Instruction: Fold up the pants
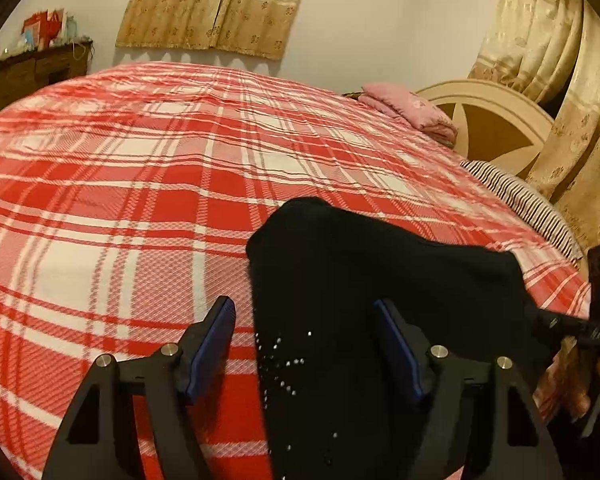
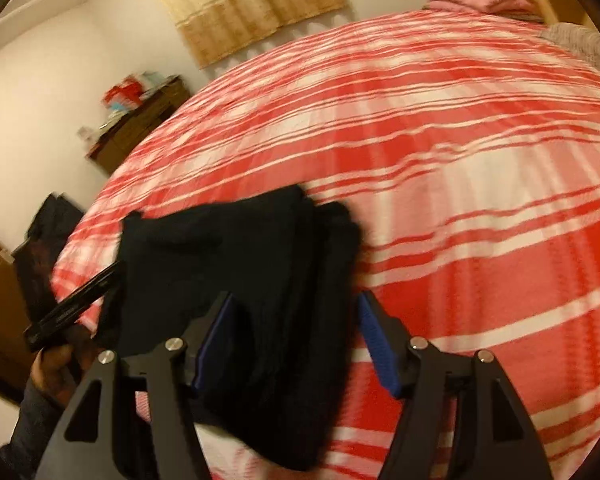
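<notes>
Black pants (image 1: pixel 364 280) lie bunched and partly folded near the front edge of the bed, with small shiny studs on the cloth near me. In the right wrist view the pants (image 2: pixel 240 264) are blurred. My left gripper (image 1: pixel 306 344) is open, its blue pads (image 1: pixel 210 350) spread over the pants' left edge and holding nothing. My right gripper (image 2: pixel 296 340) is open above the pants' right part, empty. The right gripper (image 1: pixel 596 320) shows at the right edge of the left wrist view; the left gripper (image 2: pixel 76 304) shows at the left of the right wrist view.
A red and white plaid blanket (image 1: pixel 140 184) covers the bed. A pink folded cloth (image 1: pixel 408 110) and a striped pillow (image 1: pixel 524 200) lie by the cream headboard (image 1: pixel 496 120). A dark wooden dresser (image 1: pixel 28 72) stands at the far left. Beige curtains (image 1: pixel 216 4) hang on the wall.
</notes>
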Demonstrator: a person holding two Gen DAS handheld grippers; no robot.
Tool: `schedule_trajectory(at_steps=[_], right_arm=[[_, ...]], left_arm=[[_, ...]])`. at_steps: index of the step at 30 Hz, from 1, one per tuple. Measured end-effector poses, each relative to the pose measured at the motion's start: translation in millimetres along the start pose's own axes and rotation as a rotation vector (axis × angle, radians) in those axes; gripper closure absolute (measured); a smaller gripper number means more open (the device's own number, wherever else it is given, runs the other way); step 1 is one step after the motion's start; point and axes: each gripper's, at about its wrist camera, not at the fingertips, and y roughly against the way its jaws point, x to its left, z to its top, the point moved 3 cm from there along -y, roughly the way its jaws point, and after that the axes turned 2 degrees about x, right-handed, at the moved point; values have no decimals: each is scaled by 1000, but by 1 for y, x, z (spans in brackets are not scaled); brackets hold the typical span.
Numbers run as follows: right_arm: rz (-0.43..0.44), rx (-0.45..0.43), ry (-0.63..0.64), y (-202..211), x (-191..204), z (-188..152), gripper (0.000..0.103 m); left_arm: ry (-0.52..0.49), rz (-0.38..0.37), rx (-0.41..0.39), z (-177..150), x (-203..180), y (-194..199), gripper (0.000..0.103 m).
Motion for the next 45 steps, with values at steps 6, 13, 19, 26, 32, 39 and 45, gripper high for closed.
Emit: schedule_trajectory(at_steps=[6, 13, 19, 26, 32, 39, 45], right_arm=[[-3, -32, 3, 2, 2, 2, 66], [40, -95, 70, 20, 30, 5, 74], [89, -107, 128, 26, 60, 23, 75], [139, -72, 260, -15, 114, 62, 75], [206, -52, 324, -66, 163, 95, 75], [296, -11, 374, -125, 216, 117, 76], [306, 23, 380, -165, 233, 111, 76]], left_arm=[[86, -87, 9, 2, 8, 5, 64], [112, -95, -23, 3, 7, 22, 88], [145, -92, -93, 13, 22, 50, 89], [156, 30, -182, 30, 62, 90, 90], [175, 165, -234, 42, 104, 119, 90], [204, 289, -278, 43, 145, 150, 91], [226, 362, -232, 29, 170, 135, 90]])
